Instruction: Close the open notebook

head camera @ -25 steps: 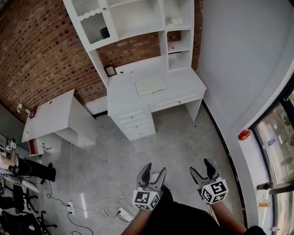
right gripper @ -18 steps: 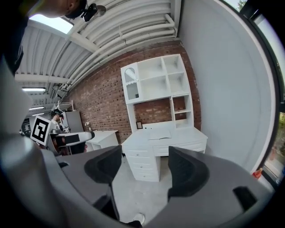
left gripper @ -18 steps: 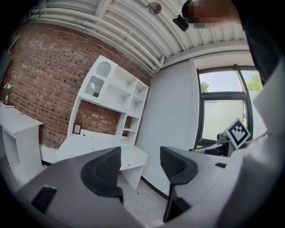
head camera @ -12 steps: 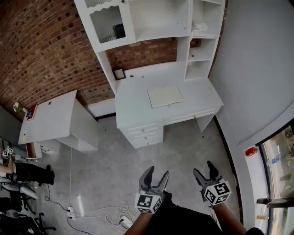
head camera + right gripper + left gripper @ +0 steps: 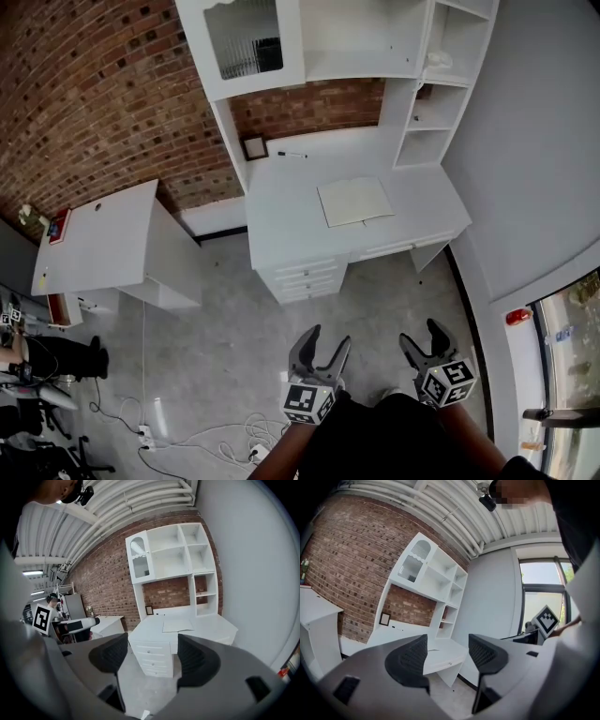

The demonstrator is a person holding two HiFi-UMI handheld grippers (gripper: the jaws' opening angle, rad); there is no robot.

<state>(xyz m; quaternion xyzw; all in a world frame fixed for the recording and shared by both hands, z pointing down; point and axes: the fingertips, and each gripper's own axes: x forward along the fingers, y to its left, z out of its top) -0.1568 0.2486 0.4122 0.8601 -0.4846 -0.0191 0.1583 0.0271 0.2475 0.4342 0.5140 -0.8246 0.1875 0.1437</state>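
Note:
The open notebook (image 5: 355, 202) lies flat with pale pages on the white desk (image 5: 281, 206), far ahead of both grippers; it also shows in the right gripper view as the notebook (image 5: 177, 625). My left gripper (image 5: 320, 349) hangs open over the grey floor, well short of the desk, and nothing is between its fingers. My right gripper (image 5: 425, 343) stands open beside it, also holding nothing. In the left gripper view the left gripper (image 5: 447, 654) points at the desk's right end (image 5: 445, 654). The right gripper (image 5: 152, 654) faces the desk drawers (image 5: 152, 658).
A white hutch with shelves (image 5: 361, 37) rises over the desk against a brick wall (image 5: 103, 103). A small picture frame (image 5: 254, 147) and a pen (image 5: 292, 154) lie at the desk's back. A second white table (image 5: 103, 239) stands left. Cables and a power strip (image 5: 202, 436) lie on the floor.
The desk and notebook have shifted rightward and lower in the head view and look larger. Both grippers stay open at the bottom of the view.

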